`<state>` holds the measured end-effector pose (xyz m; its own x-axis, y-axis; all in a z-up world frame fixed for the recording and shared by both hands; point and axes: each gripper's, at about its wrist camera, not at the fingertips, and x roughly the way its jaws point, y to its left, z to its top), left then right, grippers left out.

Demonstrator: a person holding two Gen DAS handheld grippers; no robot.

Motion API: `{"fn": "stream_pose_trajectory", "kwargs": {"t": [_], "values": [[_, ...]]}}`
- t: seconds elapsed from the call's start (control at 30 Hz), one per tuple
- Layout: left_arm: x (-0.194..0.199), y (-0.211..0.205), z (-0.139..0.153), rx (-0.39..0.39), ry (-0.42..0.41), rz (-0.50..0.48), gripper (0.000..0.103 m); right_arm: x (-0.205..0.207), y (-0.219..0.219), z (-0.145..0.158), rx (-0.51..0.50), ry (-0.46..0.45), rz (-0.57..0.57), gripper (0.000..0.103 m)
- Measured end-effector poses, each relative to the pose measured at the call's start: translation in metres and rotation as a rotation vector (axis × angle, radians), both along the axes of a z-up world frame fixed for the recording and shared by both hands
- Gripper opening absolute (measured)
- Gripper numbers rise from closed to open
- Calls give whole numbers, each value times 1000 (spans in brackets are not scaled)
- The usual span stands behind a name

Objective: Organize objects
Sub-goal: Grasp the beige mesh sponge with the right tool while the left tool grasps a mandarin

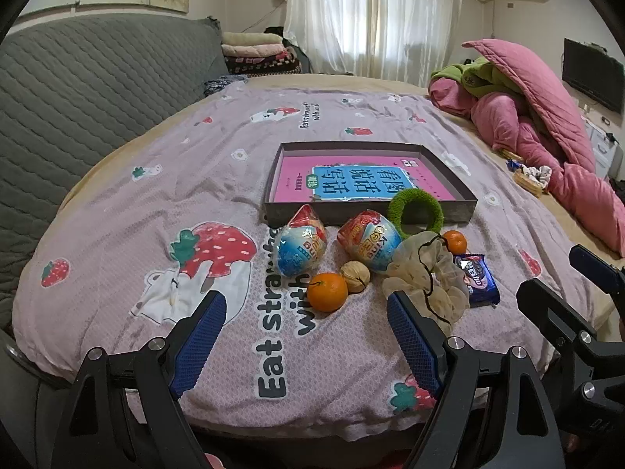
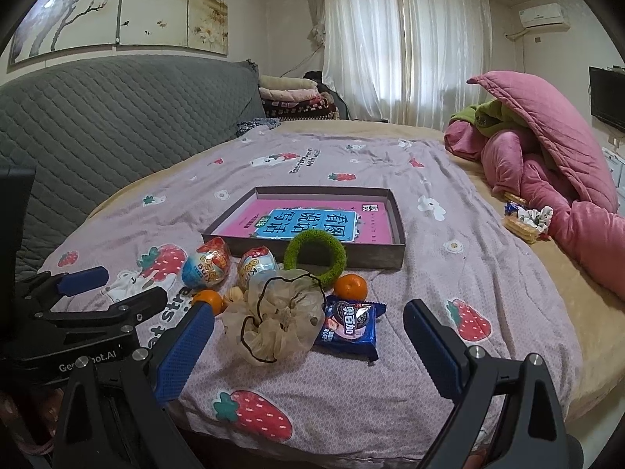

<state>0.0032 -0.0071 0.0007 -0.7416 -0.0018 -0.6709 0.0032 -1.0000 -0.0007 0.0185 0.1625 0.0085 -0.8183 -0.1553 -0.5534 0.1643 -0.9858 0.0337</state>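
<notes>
Left hand-held gripper [image 1: 306, 314] and right hand-held gripper [image 2: 308, 326], both spread and empty, above snacks before the box [image 1: 461, 211] on the bed [image 1: 117, 195]

A grey quilted headboard [image 2: 117, 117] stands at the left behind the bed [image 2: 547, 293]. White curtains [image 2: 406, 47] hang at the back, with folded blankets [image 2: 293, 97] stacked beside them. A pink quilt [image 2: 554, 164] lies heaped at the right, below an air conditioner [image 2: 543, 15] and near a television [image 1: 591, 74].
</notes>
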Motion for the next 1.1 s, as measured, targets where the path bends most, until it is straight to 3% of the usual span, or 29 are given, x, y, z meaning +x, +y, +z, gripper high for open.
{"fn": "stream_pose_trajectory", "kwargs": {"t": [0.37,0.87,1.1], "values": [[-1,-3,-11,-8,-18,-7,85,-1,-2,-7,20,-11,7,98],[-29,-19,-53,35,-91,-8,85,-21,-13,-48,31,-86,73,98],[-48,-18,-68,42,-107,-42,85,-32,-30,-59,97,-97,109,97]]}}
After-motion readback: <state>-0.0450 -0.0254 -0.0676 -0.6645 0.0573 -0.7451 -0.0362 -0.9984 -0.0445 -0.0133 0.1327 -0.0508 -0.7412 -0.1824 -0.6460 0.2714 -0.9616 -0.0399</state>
